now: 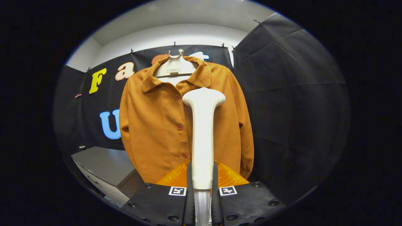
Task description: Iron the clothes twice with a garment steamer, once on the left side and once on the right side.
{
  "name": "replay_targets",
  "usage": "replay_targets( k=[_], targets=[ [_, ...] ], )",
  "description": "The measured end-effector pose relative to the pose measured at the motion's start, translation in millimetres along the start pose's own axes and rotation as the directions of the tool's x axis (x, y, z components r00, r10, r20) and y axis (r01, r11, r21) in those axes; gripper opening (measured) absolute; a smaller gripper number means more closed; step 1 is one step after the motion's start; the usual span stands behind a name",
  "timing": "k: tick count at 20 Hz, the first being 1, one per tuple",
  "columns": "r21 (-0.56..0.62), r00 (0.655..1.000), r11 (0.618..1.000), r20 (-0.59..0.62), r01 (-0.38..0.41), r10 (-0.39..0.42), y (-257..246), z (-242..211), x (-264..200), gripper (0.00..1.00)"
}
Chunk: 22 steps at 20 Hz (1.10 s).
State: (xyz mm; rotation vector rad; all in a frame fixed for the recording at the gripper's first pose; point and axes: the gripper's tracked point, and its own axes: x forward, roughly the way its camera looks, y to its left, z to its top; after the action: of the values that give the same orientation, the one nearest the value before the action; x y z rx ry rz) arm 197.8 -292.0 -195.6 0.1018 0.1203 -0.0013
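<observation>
- Nearest the camera, the gripper is seen with its two fingers drawn in close on the handle of the garment steamer; both fingers appear to be pressed against the handle, one on each side.
- From between the fingers the steamer is held upright, its white handle rising to a broad head at the top; a ribbed grey hose is seen running down from the handle's lower end.
- Beyond the fingers, a brown-orange shirt is hung on a white hanger against the black booth wall; it is buttoned down the front, with the collar spread open.
- The steamer's head is placed before the shirt's upper chest, just beside the button line; whether it is touching the cloth cannot be told from this view.
- To the shirt's lower left, a grey cabinet is seen, near the shirt's hem.
- Something orange and glossy is glimpsed just ahead of the fingers, behind the handle; what it is cannot be made out.
</observation>
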Motion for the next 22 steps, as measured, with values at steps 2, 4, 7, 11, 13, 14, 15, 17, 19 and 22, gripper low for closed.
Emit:
replay_targets(
  k=[2,4,7,11,13,14,15,17,19,22],
  targets=[
    [0.018,1.0,1.0,-0.01,-0.005,0.005,-3,-12,2,0.23],
    [0.025,1.0,1.0,-0.027,-0.007,0.007,-4,-26,1,0.23],
    [0.027,0.998,1.0,-0.057,-0.007,0.008,-8,-44,-2,0.23],
    [0.024,0.995,1.0,-0.104,0.005,-0.002,-15,-70,-11,0.23],
    [0.025,0.991,1.0,-0.136,0.011,-0.008,-18,-87,-14,0.23],
    [0.026,0.988,1.0,-0.152,0.014,-0.01,-18,-96,-17,0.23],
    [0.025,0.986,1.0,-0.165,0.017,-0.012,-18,-104,-21,0.23],
    [0.021,0.98,1.0,-0.198,0.02,-0.016,-18,-126,-29,0.23],
    [0.024,0.973,0.999,-0.23,0.023,-0.017,-17,-143,-34,0.23],
    [0.031,0.963,0.999,-0.27,0.03,-0.021,-16,-167,-43,0.23]
  ],
)
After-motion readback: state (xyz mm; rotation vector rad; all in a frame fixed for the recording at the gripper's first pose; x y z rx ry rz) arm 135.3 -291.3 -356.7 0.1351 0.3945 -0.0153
